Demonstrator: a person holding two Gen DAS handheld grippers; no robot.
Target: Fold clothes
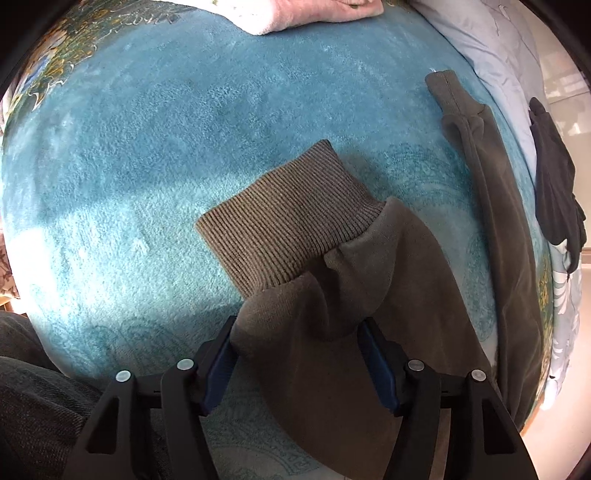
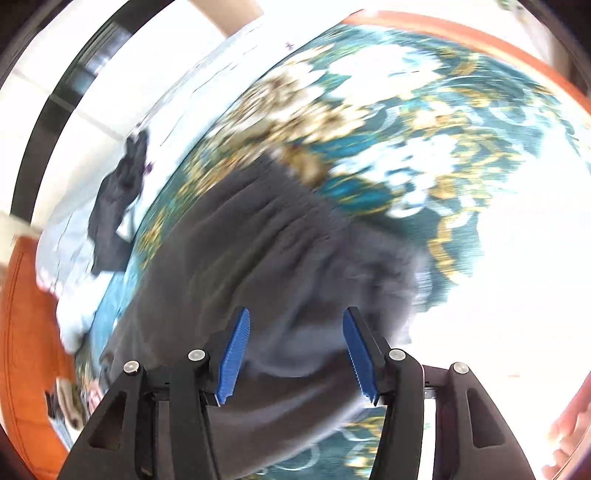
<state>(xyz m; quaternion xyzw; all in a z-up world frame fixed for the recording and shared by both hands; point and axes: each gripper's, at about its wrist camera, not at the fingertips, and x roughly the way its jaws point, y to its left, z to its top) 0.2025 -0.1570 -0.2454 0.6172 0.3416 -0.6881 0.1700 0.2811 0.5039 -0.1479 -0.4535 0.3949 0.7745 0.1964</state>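
Sweatpants (image 1: 332, 369), olive-brown, lie on my teal plush blanket (image 1: 147, 166). One leg's ribbed cuff (image 1: 288, 225) sits just ahead of my left gripper (image 1: 299, 339), whose blue pads (image 1: 376, 365) are spread, with bunched fabric between them; whether they pinch it I cannot tell. The other leg (image 1: 491, 192) stretches along the blanket's right edge. My right gripper (image 2: 295, 347), fingers apart, hovers over the blurred gathered waistband (image 2: 266, 229). A folded pink garment (image 1: 295, 14) rests at the far edge.
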